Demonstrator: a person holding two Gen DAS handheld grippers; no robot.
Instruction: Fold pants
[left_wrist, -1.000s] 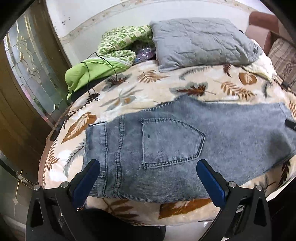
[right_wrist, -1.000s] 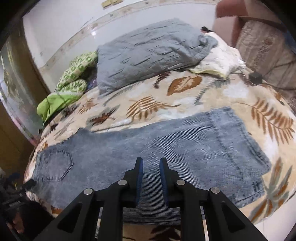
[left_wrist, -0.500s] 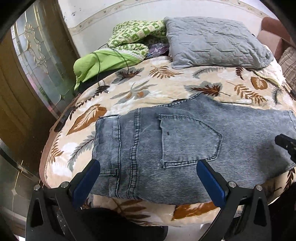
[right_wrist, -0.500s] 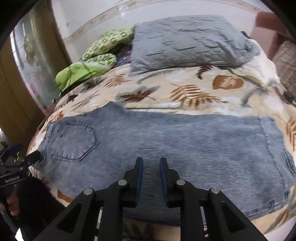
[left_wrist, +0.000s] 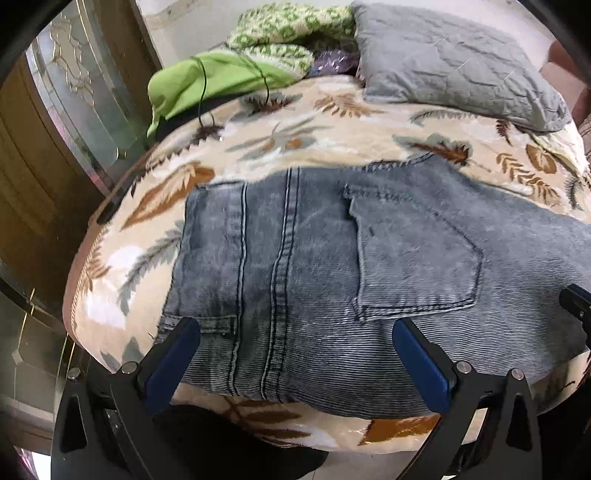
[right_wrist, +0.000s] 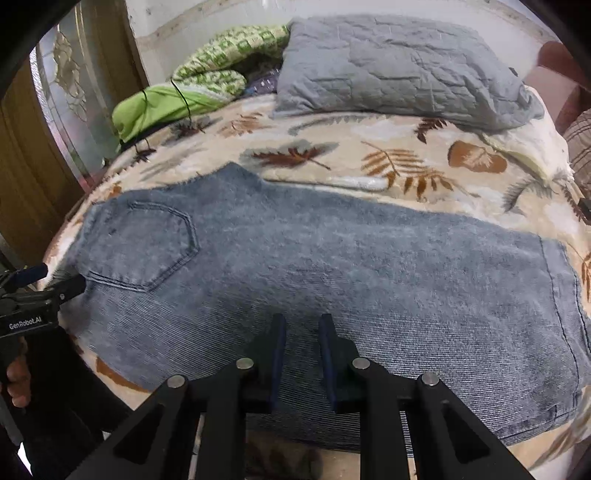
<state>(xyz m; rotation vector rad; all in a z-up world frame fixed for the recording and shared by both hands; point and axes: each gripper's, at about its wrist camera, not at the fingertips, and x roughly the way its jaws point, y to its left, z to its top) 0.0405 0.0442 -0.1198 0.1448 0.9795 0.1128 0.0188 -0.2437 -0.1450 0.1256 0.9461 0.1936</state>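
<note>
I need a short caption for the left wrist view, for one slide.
Open left tongs above the waist end of grey jeans lying flat on a leaf-print blanket.

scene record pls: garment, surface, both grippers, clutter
garment: jeans laid flat, already halved lengthwise, back pocket up, waist toward the left
surface: bed with leaf-print blanket
left gripper: open, over the waist end, holding nothing
right gripper: shut, empty, over the mid-leg near edge
clutter: grey pillow, green clothes at the far side
</note>
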